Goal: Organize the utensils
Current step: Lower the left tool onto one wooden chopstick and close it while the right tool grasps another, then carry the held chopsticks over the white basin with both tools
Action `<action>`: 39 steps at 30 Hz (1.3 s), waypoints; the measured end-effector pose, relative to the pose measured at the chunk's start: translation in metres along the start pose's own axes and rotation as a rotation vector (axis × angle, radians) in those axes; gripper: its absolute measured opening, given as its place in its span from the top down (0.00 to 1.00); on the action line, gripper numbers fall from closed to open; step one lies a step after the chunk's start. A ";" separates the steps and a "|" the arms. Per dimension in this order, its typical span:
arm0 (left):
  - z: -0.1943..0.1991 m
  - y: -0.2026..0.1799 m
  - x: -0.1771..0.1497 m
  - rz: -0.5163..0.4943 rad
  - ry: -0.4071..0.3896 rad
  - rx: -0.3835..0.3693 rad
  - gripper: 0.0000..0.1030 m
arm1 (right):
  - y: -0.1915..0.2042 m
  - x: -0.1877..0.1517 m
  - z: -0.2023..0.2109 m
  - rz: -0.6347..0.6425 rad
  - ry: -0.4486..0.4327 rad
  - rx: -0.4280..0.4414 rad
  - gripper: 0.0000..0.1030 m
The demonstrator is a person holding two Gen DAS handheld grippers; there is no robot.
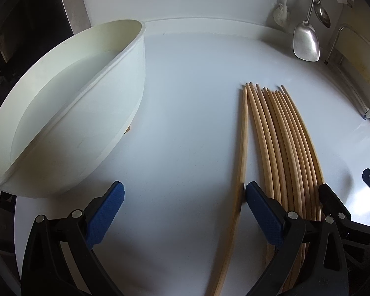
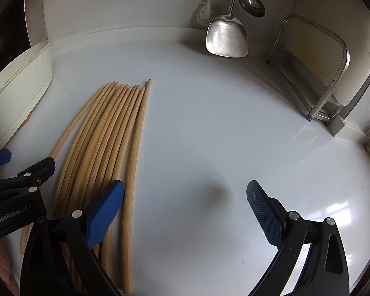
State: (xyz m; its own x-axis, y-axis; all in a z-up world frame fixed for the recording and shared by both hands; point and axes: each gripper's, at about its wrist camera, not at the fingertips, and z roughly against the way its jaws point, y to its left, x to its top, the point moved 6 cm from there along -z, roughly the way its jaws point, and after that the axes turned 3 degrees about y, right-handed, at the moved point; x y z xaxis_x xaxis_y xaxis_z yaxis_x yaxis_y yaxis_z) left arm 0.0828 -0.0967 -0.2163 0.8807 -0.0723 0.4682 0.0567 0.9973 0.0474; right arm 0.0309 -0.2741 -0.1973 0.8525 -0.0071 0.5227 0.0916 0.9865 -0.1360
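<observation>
Several long wooden chopsticks (image 1: 283, 148) lie side by side on the white counter (image 1: 185, 98); the right wrist view shows the same bundle of chopsticks (image 2: 106, 143) at its left. My left gripper (image 1: 185, 207) is open just above the counter, its right finger resting between the leftmost stick and the rest of the bundle. My right gripper (image 2: 185, 207) is open too, its left finger over the bundle's right side, with nothing between its fingers. A white oval tub (image 1: 69, 103) stands to the left of the sticks.
A steel spatula (image 2: 227, 37) and a ladle (image 2: 252, 1) hang against the back wall, with a white brush (image 2: 204, 12) beside them. A metal rack (image 2: 328, 74) holding a cutting board stands at the back right. The other gripper (image 2: 19, 185) shows at the left.
</observation>
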 end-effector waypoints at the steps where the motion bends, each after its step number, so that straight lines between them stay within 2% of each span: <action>1: 0.000 -0.001 0.000 -0.002 0.000 0.004 0.06 | 0.000 0.001 -0.001 0.000 -0.002 0.005 0.08; 4: 0.000 -0.001 0.002 -0.002 -0.004 0.005 0.06 | -0.002 0.001 -0.003 -0.009 -0.004 0.034 0.08; 8: -0.002 -0.001 0.002 0.015 0.007 -0.032 0.06 | -0.003 -0.001 -0.007 -0.028 0.004 0.087 0.09; 11: 0.002 -0.005 0.001 0.003 -0.012 -0.055 0.21 | 0.000 -0.001 -0.006 -0.027 0.003 0.133 0.18; 13: 0.005 -0.012 0.001 -0.027 -0.024 -0.069 0.36 | 0.005 -0.002 -0.004 0.002 -0.009 0.147 0.25; 16: 0.008 -0.019 0.002 -0.062 -0.035 -0.090 0.49 | 0.015 -0.002 0.000 0.038 -0.019 0.162 0.42; 17: 0.008 -0.021 0.002 -0.069 -0.038 -0.093 0.52 | 0.015 -0.002 0.000 0.038 -0.019 0.162 0.52; 18: 0.009 -0.022 0.002 -0.074 -0.039 -0.096 0.61 | 0.020 0.000 0.002 0.062 -0.021 0.167 0.63; 19: 0.010 -0.023 0.002 -0.077 -0.039 -0.101 0.70 | 0.020 0.000 0.002 0.062 -0.021 0.167 0.67; 23: 0.013 -0.029 0.000 -0.106 -0.035 -0.123 0.91 | 0.028 -0.002 0.004 0.100 -0.017 0.165 0.94; 27: 0.014 -0.031 -0.002 -0.126 -0.018 -0.137 0.93 | 0.024 -0.002 0.003 0.057 -0.004 0.197 0.94; 30: 0.016 -0.028 -0.004 -0.111 0.008 -0.174 0.93 | 0.013 -0.002 0.005 -0.035 0.025 0.259 0.94; 39: 0.056 -0.015 0.013 -0.117 -0.008 -0.212 0.93 | 0.005 0.009 0.039 -0.078 0.014 0.237 0.94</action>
State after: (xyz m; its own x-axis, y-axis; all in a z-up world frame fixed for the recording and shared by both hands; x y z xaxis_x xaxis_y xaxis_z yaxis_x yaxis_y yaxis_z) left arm 0.0669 -0.1130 -0.1620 0.8586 -0.1870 0.4774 0.2566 0.9628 -0.0842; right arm 0.0185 -0.2631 -0.1601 0.8550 -0.0850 0.5116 0.0354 0.9937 0.1059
